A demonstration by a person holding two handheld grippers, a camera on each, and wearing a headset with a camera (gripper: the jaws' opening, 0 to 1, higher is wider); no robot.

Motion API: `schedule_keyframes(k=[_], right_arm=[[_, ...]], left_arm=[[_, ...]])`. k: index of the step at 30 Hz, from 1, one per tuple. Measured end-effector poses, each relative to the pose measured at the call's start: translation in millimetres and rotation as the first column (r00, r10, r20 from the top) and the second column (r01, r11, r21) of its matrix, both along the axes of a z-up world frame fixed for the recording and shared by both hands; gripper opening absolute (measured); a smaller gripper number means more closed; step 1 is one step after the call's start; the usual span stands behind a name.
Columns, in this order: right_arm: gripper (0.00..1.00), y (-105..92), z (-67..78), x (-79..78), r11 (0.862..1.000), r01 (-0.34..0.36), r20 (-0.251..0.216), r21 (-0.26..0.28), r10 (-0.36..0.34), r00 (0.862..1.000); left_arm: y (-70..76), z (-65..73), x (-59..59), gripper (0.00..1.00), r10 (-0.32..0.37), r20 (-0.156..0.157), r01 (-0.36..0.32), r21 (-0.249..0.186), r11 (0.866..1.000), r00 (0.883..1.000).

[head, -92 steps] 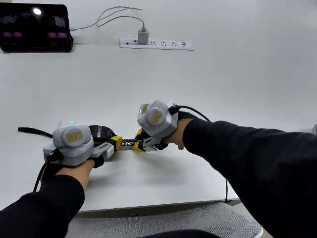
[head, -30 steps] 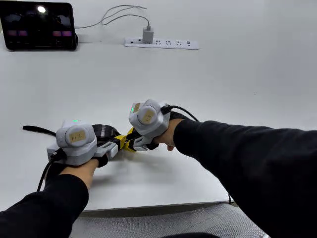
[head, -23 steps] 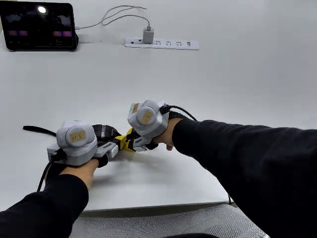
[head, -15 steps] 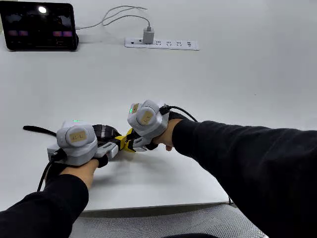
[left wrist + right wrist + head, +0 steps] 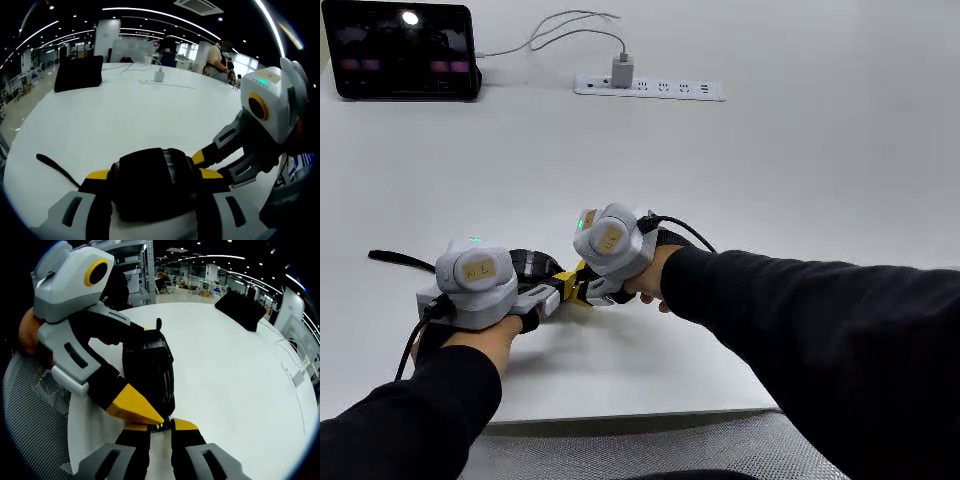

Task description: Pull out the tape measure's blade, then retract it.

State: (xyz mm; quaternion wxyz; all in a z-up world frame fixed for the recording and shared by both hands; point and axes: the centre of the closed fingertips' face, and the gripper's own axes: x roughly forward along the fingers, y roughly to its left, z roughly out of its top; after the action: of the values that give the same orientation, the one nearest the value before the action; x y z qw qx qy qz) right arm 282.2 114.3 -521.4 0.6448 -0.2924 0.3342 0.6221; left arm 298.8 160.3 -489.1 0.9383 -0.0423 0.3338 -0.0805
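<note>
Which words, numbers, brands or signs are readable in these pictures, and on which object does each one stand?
No text can be read with certainty.
Tan sticker on the left tongs: faint marks, too small to read.
Second tan sticker on the right tongs: too small to read.
Tablet screen: glowing patches, blurred.
Tape measure: no legible print.

We logged tape measure (image 5: 152, 187) case as matt black, rubbery-looking; left gripper (image 5: 553, 288) and right gripper (image 5: 160, 426) as matt grey plastic, yellow tips; table (image 5: 770, 170) smooth white, faint sheen; far-left tablet (image 5: 400, 50) screen glossy; sleeve (image 5: 820, 330) black cloth.
</note>
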Motion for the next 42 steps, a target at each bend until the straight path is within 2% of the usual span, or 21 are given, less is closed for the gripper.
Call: schedule_keyframes(k=[2,4,5,8,13,15,19,23,25,26,27,28,30,31,32,33,37,38,39,40,42], right_arm=[[0.13,0.1,-0.2,0.6,1.000,0.005,-0.002,0.007,-0.005,1.000],[0.12,0.2,-0.2,1.1,1.000,0.010,-0.009,0.015,-0.010,1.000],[0.12,0.5,-0.2,0.2,1.000,0.008,-0.010,0.014,-0.008,1.000],[0.12,0.8,-1.1,0.7,1.000,0.000,0.001,-0.001,0.000,1.000],[0.13,-0.3,-1.6,1.0,1.000,0.011,0.000,-0.003,-0.011,1.000],[0.13,-0.2,-1.8,1.0,1.000,0.014,-0.001,-0.005,-0.014,1.000],[0.13,0.0,-2.0,0.9,1.000,0.017,0.001,-0.009,-0.017,1.000],[0.13,0.1,-2.4,1.2,1.000,0.023,0.000,-0.001,-0.023,1.000],[0.13,0.4,-2.3,0.7,1.000,0.024,-0.004,0.000,-0.024,1.000],[0.13,0.5,-2.3,0.7,1.000,0.017,0.000,-0.001,-0.017,1.000],[0.13,0.6,-2.5,0.3,1.000,0.014,0.004,-0.001,-0.014,1.000],[0.13,0.3,-2.3,0.4,1.000,0.017,0.006,-0.002,-0.017,1.000],[0.13,-0.5,-2.1,0.7,0.999,0.039,-0.005,0.010,-0.039,0.999],[0.13,-1.3,-2.2,0.5,0.999,0.046,-0.003,0.014,-0.046,0.999],[0.13,-2.4,-1.5,0.5,0.998,0.065,-0.009,0.020,-0.065,0.998],[0.15,-3.6,-0.3,-1.6,0.993,0.110,-0.046,0.036,-0.108,0.993],[0.18,-13.9,1.8,-0.7,0.983,0.174,-0.077,0.054,-0.170,0.982],[0.19,-18.0,4.9,0.2,0.979,0.194,-0.082,0.064,-0.189,0.979],[0.20,-21.1,7.0,1.1,0.976,0.205,-0.083,0.071,-0.199,0.977],[0.21,-26.6,8.9,2.7,0.973,0.216,-0.083,0.076,-0.210,0.974],[0.24,-33.2,14.3,3.1,0.965,0.241,-0.090,0.099,-0.232,0.968]], left_arm=[[-0.3,-1.3,-0.4,0.64,-0.012,0.006,0.012,0.014,1.000,1.000],[-0.7,-0.8,0.1,0.64,-0.003,0.005,0.003,-0.007,1.000,1.000],[-1.0,-0.3,1.1,0.65,0.000,-0.002,0.000,-0.022,1.000,1.000],[-1.4,-1.2,1.6,0.65,-0.007,-0.026,0.007,-0.020,1.000,1.000],[-3.7,0.2,-1.6,0.66,-0.024,-0.034,0.022,-0.042,0.999,0.999],[-6.6,2.9,-1.5,0.68,-0.039,-0.024,0.036,-0.092,0.995,0.999],[-7.3,3.1,-1.5,0.69,-0.062,-0.012,0.060,-0.095,0.994,0.998],[-7.8,3.8,-1.2,0.70,-0.070,-0.018,0.068,-0.086,0.994,0.997],[-10.0,6.3,0.7,0.72,-0.072,-0.006,0.071,-0.109,0.991,0.997],[-10.8,7.6,1.3,0.73,-0.080,-0.003,0.079,-0.094,0.992,0.997],[-10.2,11.6,5.7,0.76,-0.099,0.030,0.101,-0.059,0.993,0.995],[-6.8,12.6,7.2,0.79,-0.105,0.035,0.106,-0.010,0.994,0.994],[-9.4,8.8,5.8,0.82,-0.097,0.008,0.098,-0.041,0.994,0.995],[-8.7,8.3,5.9,0.83,-0.098,0.005,0.099,-0.044,0.994,0.995],[-8.2,8.0,5.7,0.86,-0.101,0.006,0.101,-0.040,0.994,0.995],[-6.5,7.3,6.6,0.89,-0.109,0.012,0.110,-0.031,0.993,0.994],[-8.2,9.1,5.9,0.99,-0.136,0.030,0.138,-0.048,0.989,0.990],[-11.3,9.8,4.8,0.99,-0.149,0.032,0.151,-0.062,0.987,0.988],[-19.4,8.9,-0.7,0.99,-0.187,0.008,0.187,-0.098,0.977,0.982],[-20.7,10.0,-1.1,0.97,-0.203,0.014,0.203,-0.092,0.975,0.979],[-17.3,9.7,-1.8,0.99,-0.213,0.014,0.213,-0.049,0.976,0.977]])
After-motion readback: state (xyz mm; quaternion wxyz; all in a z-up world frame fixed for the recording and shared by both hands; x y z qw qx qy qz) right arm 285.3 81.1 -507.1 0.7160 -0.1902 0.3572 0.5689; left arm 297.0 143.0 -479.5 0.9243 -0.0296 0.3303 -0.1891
